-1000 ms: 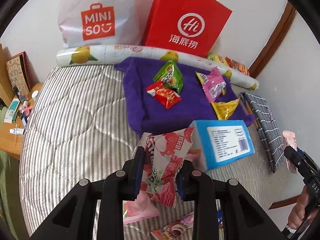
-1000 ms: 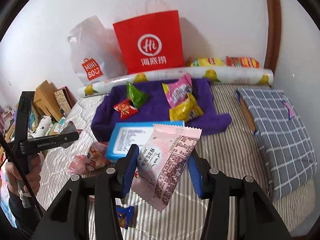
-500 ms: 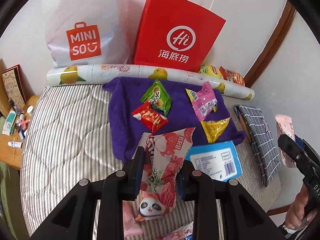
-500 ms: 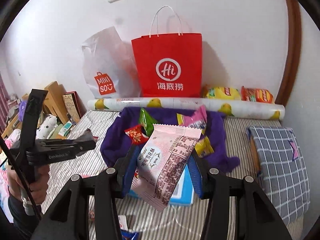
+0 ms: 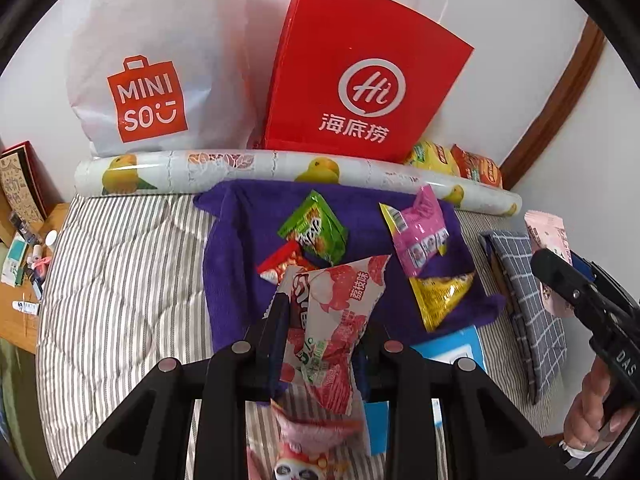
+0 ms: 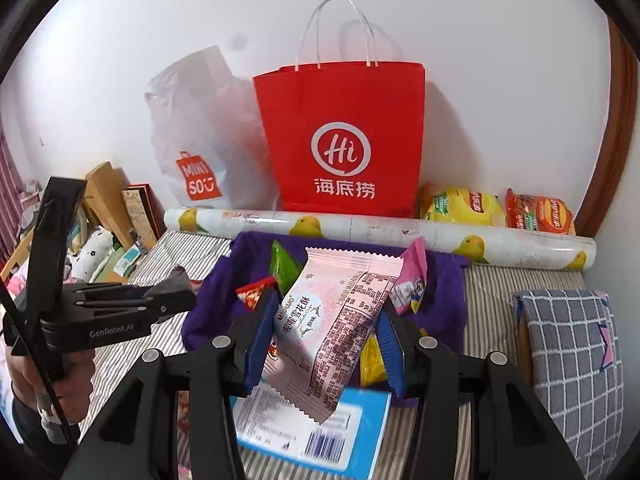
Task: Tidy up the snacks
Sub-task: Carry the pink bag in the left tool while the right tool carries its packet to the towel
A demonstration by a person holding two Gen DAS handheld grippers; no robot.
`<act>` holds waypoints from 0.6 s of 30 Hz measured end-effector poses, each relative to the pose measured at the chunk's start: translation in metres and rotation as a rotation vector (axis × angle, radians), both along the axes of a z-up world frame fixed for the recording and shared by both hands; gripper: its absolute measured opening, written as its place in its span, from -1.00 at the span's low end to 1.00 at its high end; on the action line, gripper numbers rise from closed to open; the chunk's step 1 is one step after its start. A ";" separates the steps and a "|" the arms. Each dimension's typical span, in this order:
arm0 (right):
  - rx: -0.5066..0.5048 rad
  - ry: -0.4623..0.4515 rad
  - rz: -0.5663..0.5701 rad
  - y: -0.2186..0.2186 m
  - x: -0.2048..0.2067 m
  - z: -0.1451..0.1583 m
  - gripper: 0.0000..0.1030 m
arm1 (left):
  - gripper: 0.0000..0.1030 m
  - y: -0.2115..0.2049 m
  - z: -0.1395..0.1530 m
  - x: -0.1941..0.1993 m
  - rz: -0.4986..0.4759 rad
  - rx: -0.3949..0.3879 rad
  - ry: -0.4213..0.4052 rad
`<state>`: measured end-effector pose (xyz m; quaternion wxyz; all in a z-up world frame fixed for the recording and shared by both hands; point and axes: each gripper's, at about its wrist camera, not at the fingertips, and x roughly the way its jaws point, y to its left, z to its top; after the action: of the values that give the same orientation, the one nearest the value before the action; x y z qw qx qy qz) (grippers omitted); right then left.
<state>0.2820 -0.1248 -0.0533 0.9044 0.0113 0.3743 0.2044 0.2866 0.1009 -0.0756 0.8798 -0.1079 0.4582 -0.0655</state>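
Both our claws are clamped on snack packets, held above the bed.

Our left gripper (image 5: 322, 326) pinches a red-and-white strawberry packet (image 5: 336, 312) between its closed-in fingers; our right gripper (image 6: 326, 332) squeezes a pale pink packet (image 6: 340, 320) between blue pads (image 6: 262, 332) — both packets upright, clear of the bedding. Beyond them a purple towel (image 5: 236, 248) lies on the striped quilt (image 5: 120, 280), carrying a green packet (image 5: 316, 228), a red packet (image 5: 280, 262), a pink packet (image 5: 420, 232) and a yellow packet (image 5: 440, 292). A blue box (image 6: 320, 428) lies at the towel's near edge. Behind the towel lies a printed roll (image 6: 380, 232) — then a red paper bag (image 6: 344, 140) and a white plastic bag (image 5: 156, 68) against the wall.
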 end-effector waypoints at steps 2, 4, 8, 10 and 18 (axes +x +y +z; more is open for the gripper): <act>0.009 0.005 0.003 0.001 0.012 -0.002 -0.07 | -0.49 0.001 -0.001 0.007 0.006 -0.002 0.002; 0.014 0.009 0.009 0.003 0.022 -0.003 -0.07 | -0.49 0.003 -0.002 0.013 0.014 -0.003 0.005; 0.028 0.026 0.029 0.010 0.042 -0.011 -0.07 | -0.49 0.005 -0.008 0.024 0.022 -0.010 0.018; 0.027 0.038 0.037 0.014 0.049 -0.016 -0.07 | -0.49 0.006 -0.013 0.029 0.026 -0.009 0.029; 0.030 0.101 0.096 0.035 0.075 -0.043 -0.07 | -0.49 0.007 -0.029 0.055 0.034 -0.010 0.067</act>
<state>0.3569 -0.0902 -0.0965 0.8734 0.0172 0.4162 0.2524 0.3416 0.1081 -0.1050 0.8645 -0.1224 0.4850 -0.0492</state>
